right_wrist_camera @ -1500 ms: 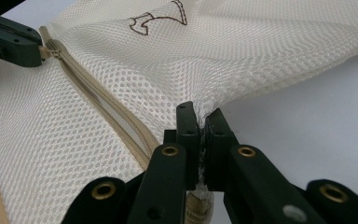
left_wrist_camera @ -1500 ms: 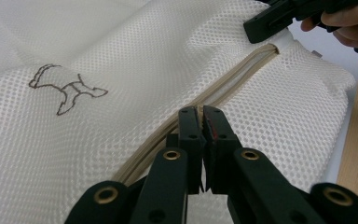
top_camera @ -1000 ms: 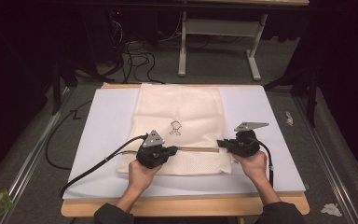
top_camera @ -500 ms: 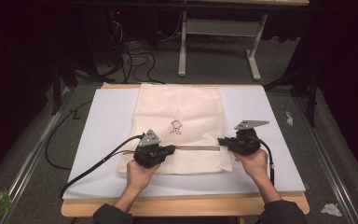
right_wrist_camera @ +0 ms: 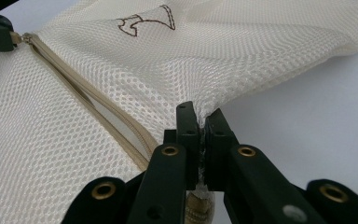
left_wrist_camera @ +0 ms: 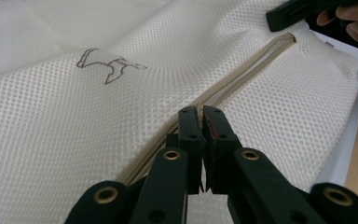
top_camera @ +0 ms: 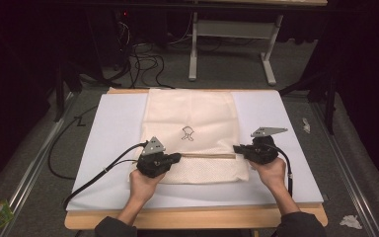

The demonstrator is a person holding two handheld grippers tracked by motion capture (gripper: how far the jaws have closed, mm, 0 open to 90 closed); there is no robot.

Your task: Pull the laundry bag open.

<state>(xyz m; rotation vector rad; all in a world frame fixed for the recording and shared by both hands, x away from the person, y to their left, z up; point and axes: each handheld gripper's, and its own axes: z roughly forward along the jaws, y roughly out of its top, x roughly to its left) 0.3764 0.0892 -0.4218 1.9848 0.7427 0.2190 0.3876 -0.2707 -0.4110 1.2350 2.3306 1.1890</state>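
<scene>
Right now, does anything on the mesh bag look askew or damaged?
Nothing looks damaged. The mesh bag lies flat on the white mat; its zipper stands partly open. The left gripper is shut on the zipper pull, the right gripper on the bag's edge, bunching the mesh slightly there.

A mesh laundry bag (top_camera: 192, 133) lies flat in the middle of a foam board (top_camera: 113, 133), which rests on the tabletop (top_camera: 192, 219). The bag's zipper (top_camera: 208, 155) runs crosswise near its front edge, with an embroidered mark (top_camera: 188, 133) just behind it. The left hand-held gripper (top_camera: 176, 158) sits at the zipper's left end, the right hand-held gripper (top_camera: 237, 148) at its right end on the bag's edge. Behind the tabletop, cables (top_camera: 143, 61) lie on the floor left of a table frame (top_camera: 232, 39).
</scene>
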